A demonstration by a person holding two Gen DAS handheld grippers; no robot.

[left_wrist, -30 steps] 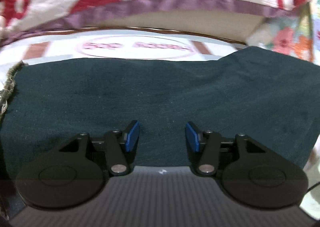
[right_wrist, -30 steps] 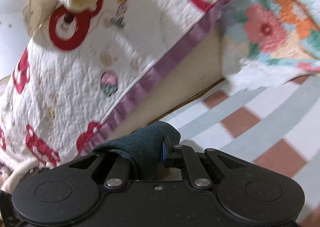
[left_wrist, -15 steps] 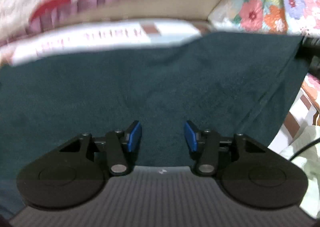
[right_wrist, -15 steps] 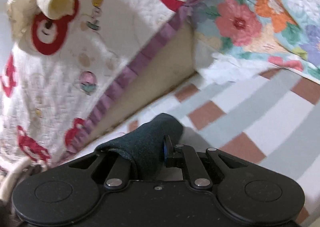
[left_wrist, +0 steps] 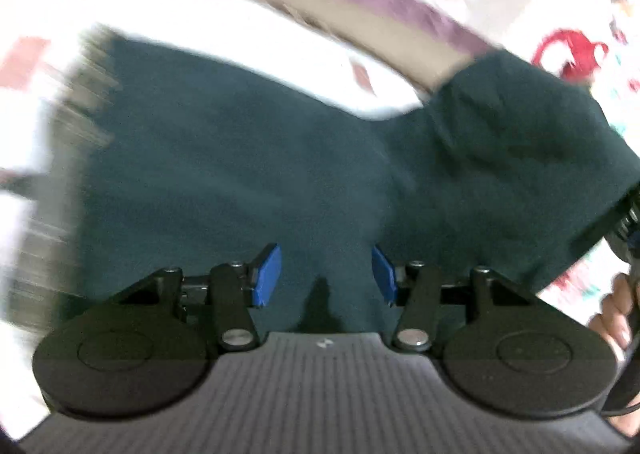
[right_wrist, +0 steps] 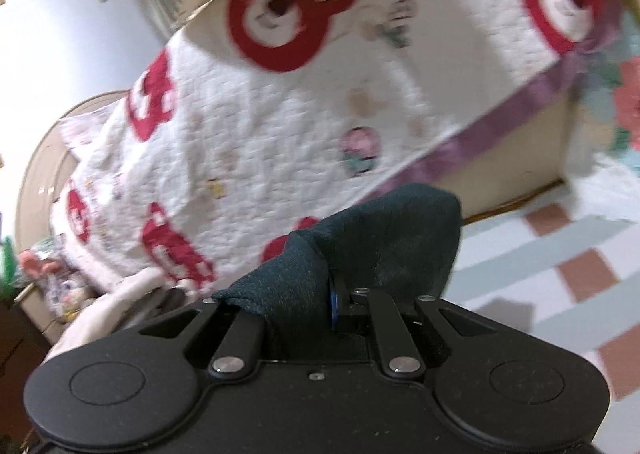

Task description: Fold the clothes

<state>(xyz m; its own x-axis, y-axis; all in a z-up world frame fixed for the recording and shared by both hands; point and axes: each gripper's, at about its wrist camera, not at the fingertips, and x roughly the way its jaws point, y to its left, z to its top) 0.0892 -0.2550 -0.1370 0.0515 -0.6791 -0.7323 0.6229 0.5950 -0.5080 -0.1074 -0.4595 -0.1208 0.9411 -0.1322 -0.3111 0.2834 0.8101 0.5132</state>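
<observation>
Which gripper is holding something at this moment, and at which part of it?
The right gripper is shut on the dark green cloth, pinching a bunched edge or corner. The left gripper is open and holds nothing.

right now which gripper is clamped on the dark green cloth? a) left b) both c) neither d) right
d, the right gripper is shut on a bunched corner of the cloth, while the left gripper hangs open above it with nothing between its pads.
</observation>
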